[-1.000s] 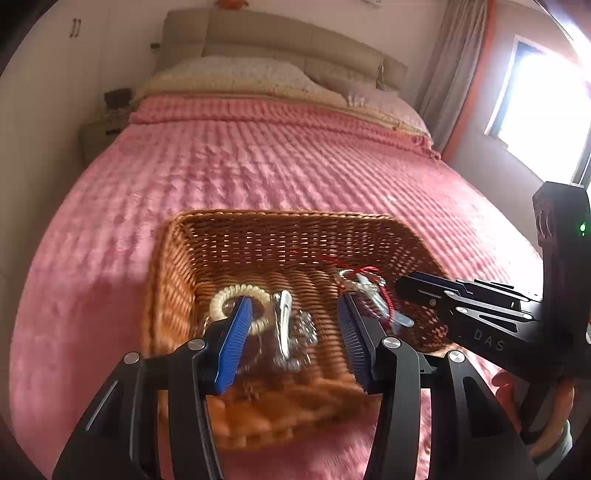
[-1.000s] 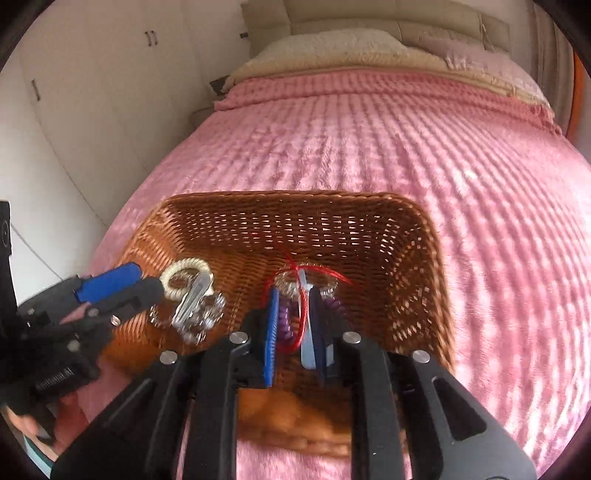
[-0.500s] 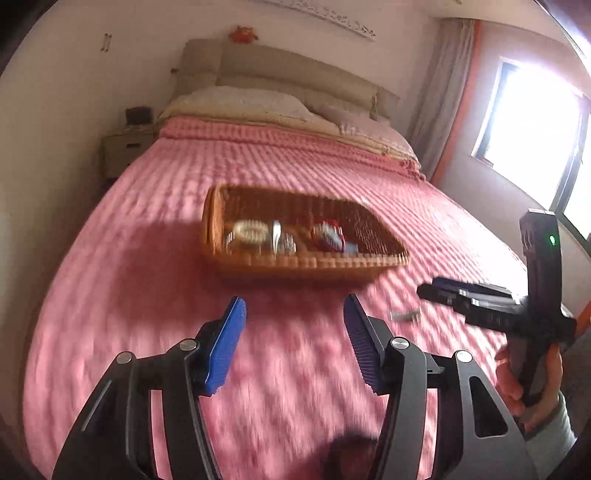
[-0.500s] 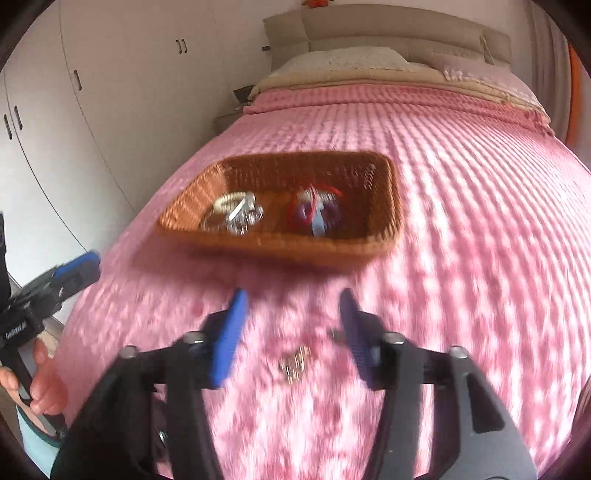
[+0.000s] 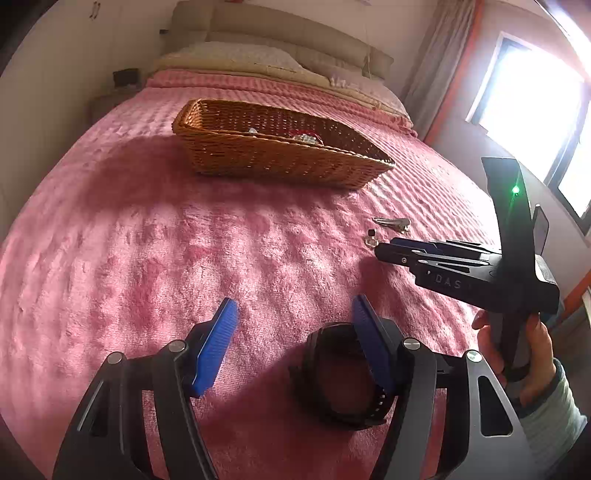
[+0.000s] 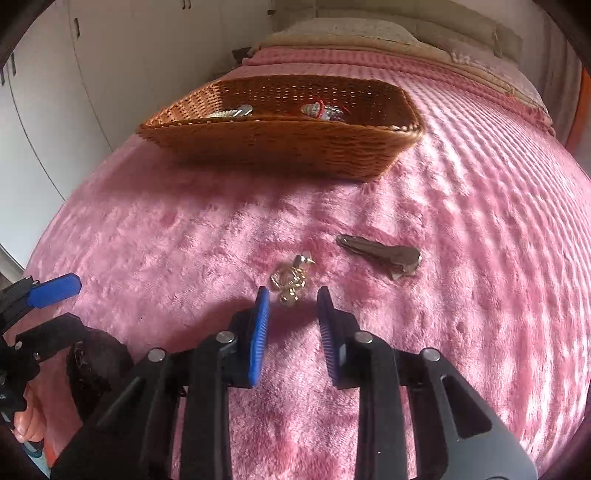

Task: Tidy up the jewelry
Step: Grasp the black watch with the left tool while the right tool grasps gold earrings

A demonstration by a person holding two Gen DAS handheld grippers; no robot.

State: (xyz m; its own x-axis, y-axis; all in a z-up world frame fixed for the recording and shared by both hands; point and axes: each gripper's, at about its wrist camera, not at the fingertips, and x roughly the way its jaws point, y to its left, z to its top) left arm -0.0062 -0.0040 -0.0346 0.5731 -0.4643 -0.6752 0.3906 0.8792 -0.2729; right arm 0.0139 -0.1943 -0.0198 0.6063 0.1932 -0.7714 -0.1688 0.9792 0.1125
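A wide bed fills most of both views, covered by a fluffy pink blanket point(image 5: 155, 236) with a rippled, ridged texture. At the far end, toward the top of the frame, lies a cream pillow point(image 5: 236, 55), with a second pale pillow point(image 5: 364, 86) to its right, both against a padded beige headboard point(image 5: 295, 27). In the left wrist view, a small nightstand point(image 5: 110, 105) stands at the upper left beside the bed, with a dark box-shaped object point(image 5: 125, 76) on top. A bright window point(image 5: 532, 107) glares at the upper right, with a grey curtain point(image 5: 432, 74) hanging left of it. In the right wrist view, white wardrobe doors point(image 6: 122, 55) occupy the upper left.
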